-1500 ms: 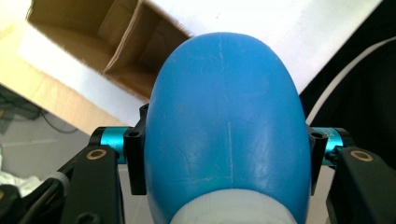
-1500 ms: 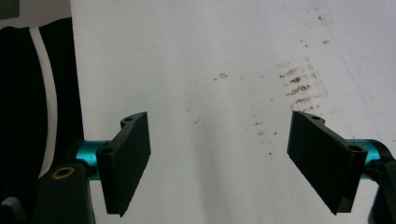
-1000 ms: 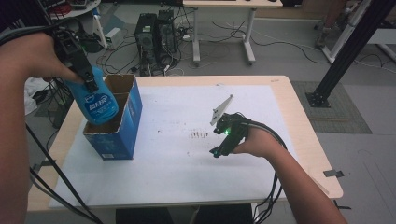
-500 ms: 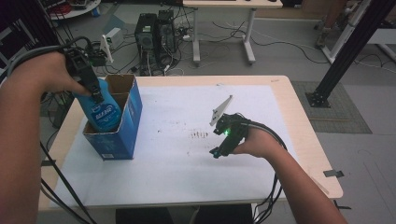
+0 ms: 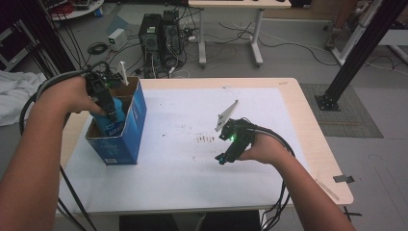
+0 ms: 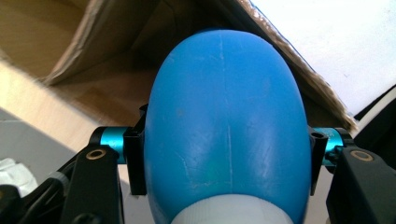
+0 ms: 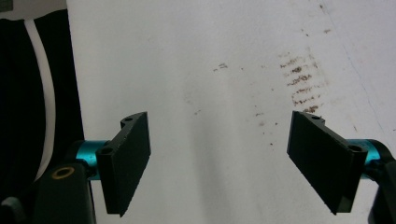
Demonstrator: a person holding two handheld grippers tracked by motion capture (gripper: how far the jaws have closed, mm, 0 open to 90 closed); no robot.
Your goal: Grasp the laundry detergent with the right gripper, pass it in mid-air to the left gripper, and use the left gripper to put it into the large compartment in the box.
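A blue plastic bottle (image 6: 226, 126) with a white cap end is clamped between the jaws of my left gripper (image 6: 226, 161). In the high view the left gripper (image 5: 113, 115) holds the blue bottle (image 5: 114, 124) partly down inside an open blue cardboard box (image 5: 132, 130) at the table's left. The bottle's lower part is hidden by the box walls. My right gripper (image 5: 225, 155) rests low over the white table sheet (image 5: 183, 168) right of centre. In the right gripper view its jaws stand wide apart around my right gripper's midpoint (image 7: 219, 161), with nothing between them.
Brown smudges (image 5: 206, 139) mark the sheet near the middle. A grey three-cornered plate (image 5: 226, 115) stands out from the right gripper. Cables trail off the table's front edge. Computer towers (image 5: 159, 33) and a white desk stand on the floor beyond the table.
The left hand has come down and carried the blue bottle from above the box into it. The right hand has stayed where it was.
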